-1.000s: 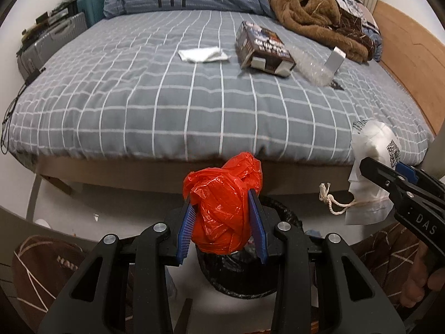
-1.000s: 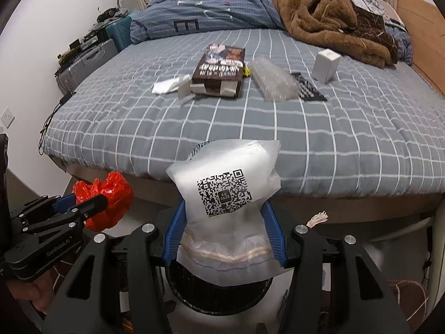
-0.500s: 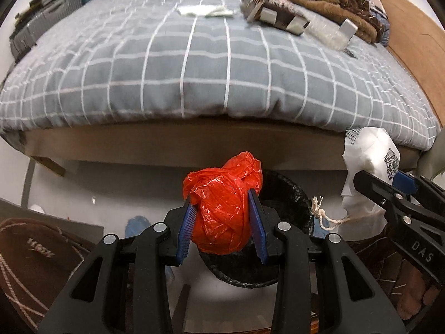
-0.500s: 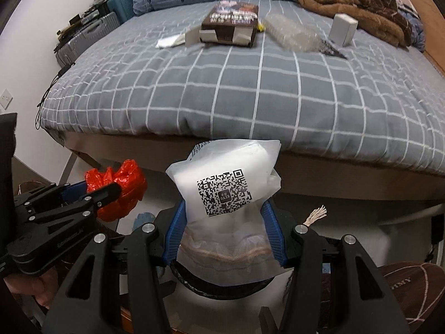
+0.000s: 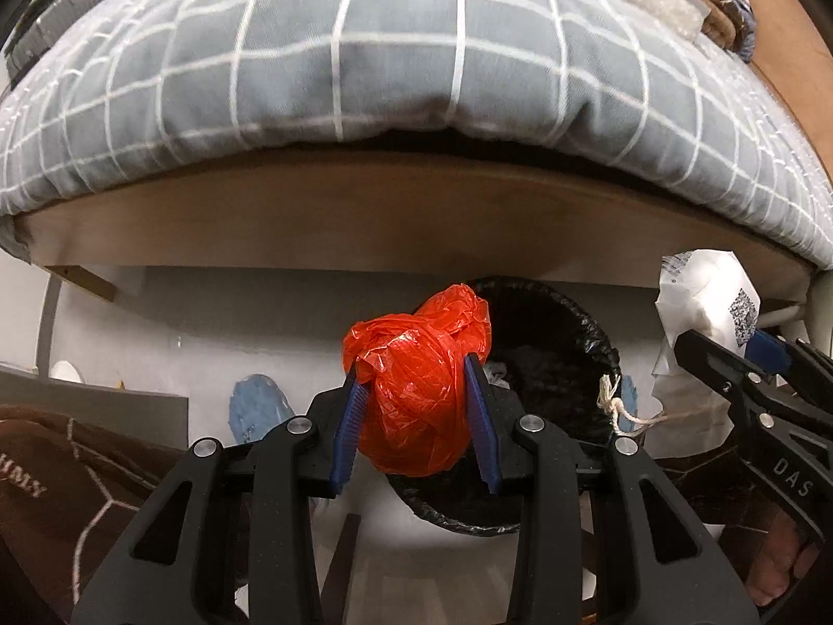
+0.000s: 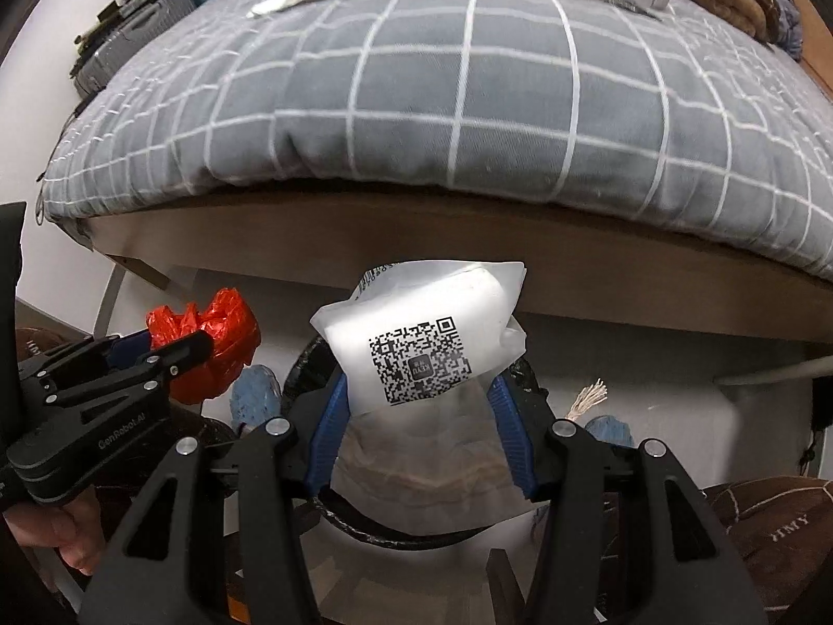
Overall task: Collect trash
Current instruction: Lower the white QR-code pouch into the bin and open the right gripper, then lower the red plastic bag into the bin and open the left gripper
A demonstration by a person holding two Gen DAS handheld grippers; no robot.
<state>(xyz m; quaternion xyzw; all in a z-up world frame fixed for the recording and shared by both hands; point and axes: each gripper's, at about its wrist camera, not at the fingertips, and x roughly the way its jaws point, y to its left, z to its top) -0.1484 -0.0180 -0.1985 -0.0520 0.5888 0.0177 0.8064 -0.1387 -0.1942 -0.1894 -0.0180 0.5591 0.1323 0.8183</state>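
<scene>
Left tongs (image 5: 416, 396) clamp a crumpled red plastic bag (image 5: 419, 390); right tongs (image 6: 419, 427) grip a white QR-coded packet (image 6: 421, 333). Both point steeply down over the black-lined bin (image 5: 562, 344) beside the bed (image 5: 364, 78).

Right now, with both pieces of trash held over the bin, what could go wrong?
1. The red plastic bag in the left gripper hangs near the bin rim and may fall outside.
2. The white QR-code pouch in the right gripper is floppy and may catch on the liner.
3. Released together, they could collide.
</scene>
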